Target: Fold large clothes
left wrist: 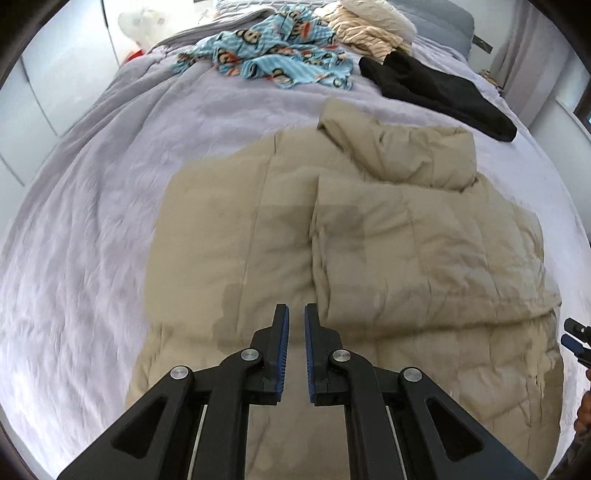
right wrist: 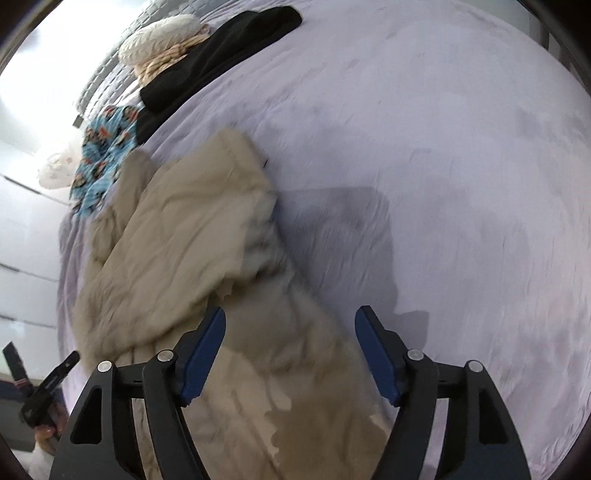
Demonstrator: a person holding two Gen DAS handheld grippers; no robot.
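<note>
Both grippers hold nothing: the left gripper (left wrist: 296,314) has its jaws nearly together with no cloth between them, and the right gripper (right wrist: 290,321) stands wide apart above the beige padded jacket (left wrist: 332,236). This jacket lies on the lilac bed cover (left wrist: 92,221), with one side already folded over its middle. I judge the fold about half done, while the blue printed garment (left wrist: 273,59), the black garment (left wrist: 443,92) and the cream knit (left wrist: 373,29) wait unfolded at the far end.

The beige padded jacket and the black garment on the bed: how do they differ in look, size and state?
The beige padded jacket is puffy and quilted; the black garment looks thin and flat. The jacket covers far more of the bed than the black garment. The jacket lies below both grippers, with one side folded over its middle; the black garment lies beyond it, by the patterned blue cloth. Both rest on the lilac bedcover, and neither is gripped.
</note>
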